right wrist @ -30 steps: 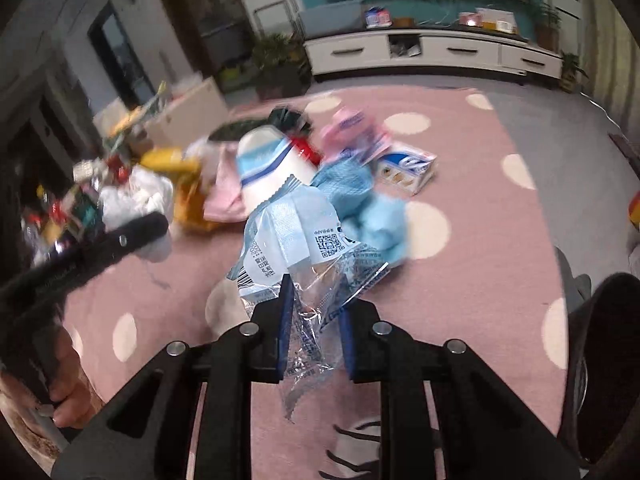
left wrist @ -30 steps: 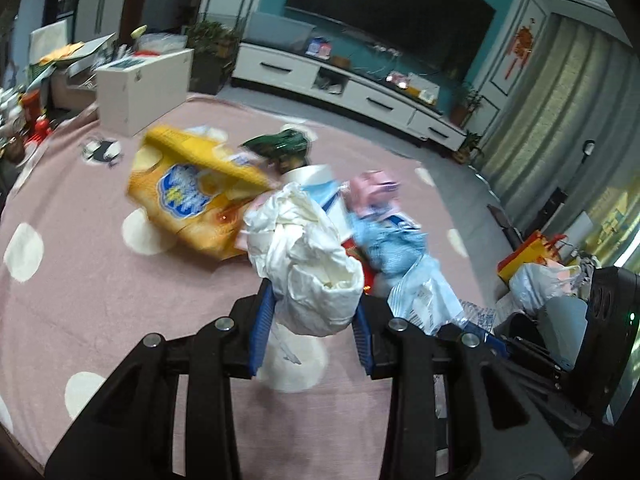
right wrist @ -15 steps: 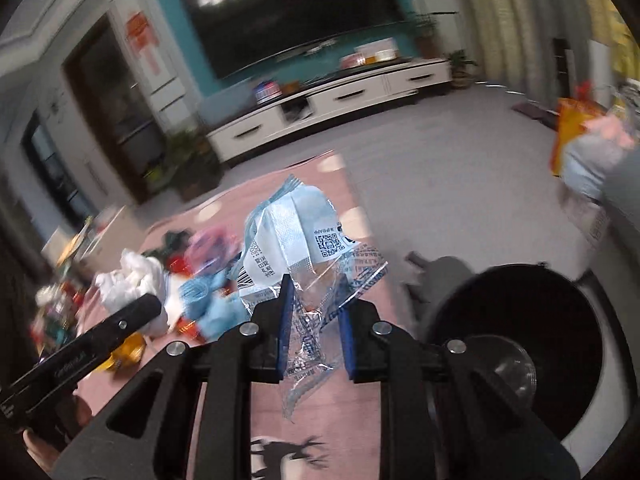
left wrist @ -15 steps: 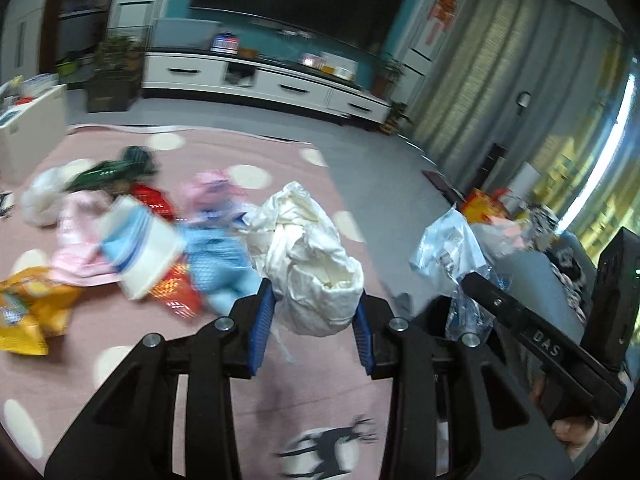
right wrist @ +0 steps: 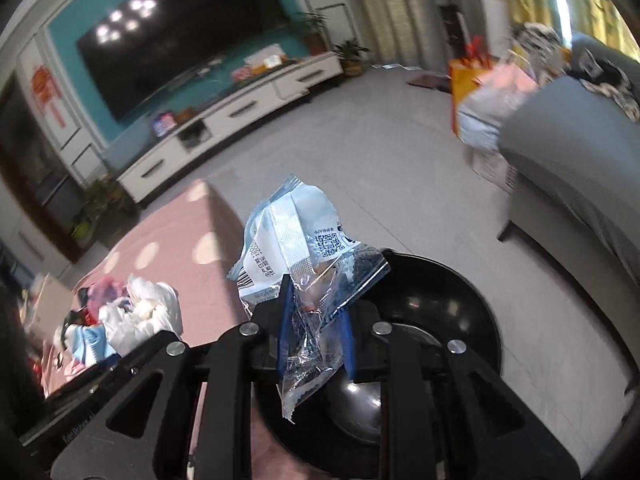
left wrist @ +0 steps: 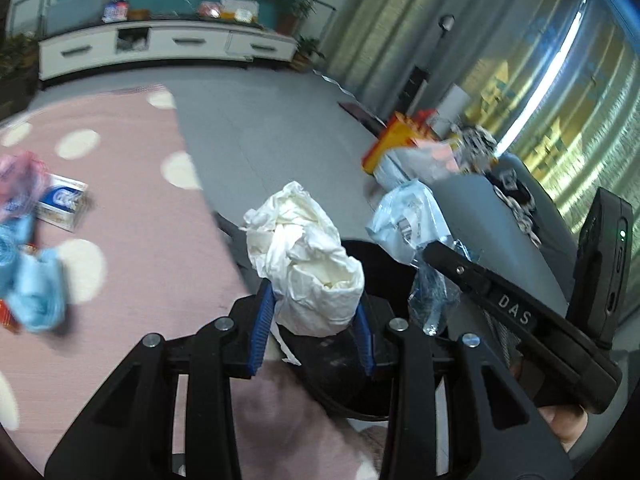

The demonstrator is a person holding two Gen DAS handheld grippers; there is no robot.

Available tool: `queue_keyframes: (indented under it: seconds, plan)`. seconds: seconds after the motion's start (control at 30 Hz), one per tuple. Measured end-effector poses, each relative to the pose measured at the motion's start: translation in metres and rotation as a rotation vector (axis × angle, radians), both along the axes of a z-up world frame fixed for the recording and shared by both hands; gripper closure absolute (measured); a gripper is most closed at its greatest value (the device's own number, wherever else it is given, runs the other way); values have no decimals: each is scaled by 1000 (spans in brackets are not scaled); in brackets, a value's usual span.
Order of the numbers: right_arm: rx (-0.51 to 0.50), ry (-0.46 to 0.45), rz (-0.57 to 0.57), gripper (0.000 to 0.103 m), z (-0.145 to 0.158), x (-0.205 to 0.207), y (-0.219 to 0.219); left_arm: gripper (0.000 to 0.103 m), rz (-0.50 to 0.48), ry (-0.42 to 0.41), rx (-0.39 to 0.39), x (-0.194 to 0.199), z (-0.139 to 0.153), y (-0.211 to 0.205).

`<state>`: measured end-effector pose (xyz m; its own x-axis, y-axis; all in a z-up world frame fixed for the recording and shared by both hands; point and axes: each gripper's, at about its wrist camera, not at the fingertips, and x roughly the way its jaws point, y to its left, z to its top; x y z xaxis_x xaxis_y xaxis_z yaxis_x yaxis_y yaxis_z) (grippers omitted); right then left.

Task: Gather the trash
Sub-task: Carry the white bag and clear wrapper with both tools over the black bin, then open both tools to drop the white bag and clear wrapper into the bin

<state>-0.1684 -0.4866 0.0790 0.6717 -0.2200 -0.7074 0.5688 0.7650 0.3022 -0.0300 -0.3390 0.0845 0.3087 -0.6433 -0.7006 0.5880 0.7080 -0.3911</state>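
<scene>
My left gripper [left wrist: 314,320] is shut on a crumpled white paper wad [left wrist: 308,264] and holds it over the near rim of a round black trash bin [left wrist: 384,268]. My right gripper [right wrist: 314,320] is shut on a clear and pale-blue plastic wrapper [right wrist: 296,248] and holds it above the same black bin [right wrist: 452,308]. The right gripper and its wrapper [left wrist: 412,224] also show in the left wrist view, to the right of the paper wad. The paper wad [right wrist: 140,312] shows at the left of the right wrist view. Loose trash [left wrist: 32,280] lies on the pink carpet [left wrist: 140,260].
A small white and blue box [left wrist: 62,202] lies on the carpet. A grey sofa [right wrist: 580,160] stands to the right of the bin, with bags [right wrist: 484,92] at its far end. A white TV cabinet [right wrist: 228,120] lines the far wall across grey floor [right wrist: 380,152].
Both grippers swung right, away from the trash pile on the carpet, carrying their items. The black bin has come under them and the sofa has come into view.
</scene>
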Motion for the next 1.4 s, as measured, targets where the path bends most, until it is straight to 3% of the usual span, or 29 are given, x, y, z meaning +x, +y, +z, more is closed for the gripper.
queue_keyframes:
  seconds: [0.27,0.67,1.4]
  plan:
    - [62,71,-95,81,-23,-11,-32,66,-85,29,69,-5,-31,-50]
    - [100,123,-92,81,-35,-7,-41,66,-134,96,99,-7,-58,-72]
    - [84,178,-100,77,-39,-8,-43,64,-196,135,119,-24,-72,-92]
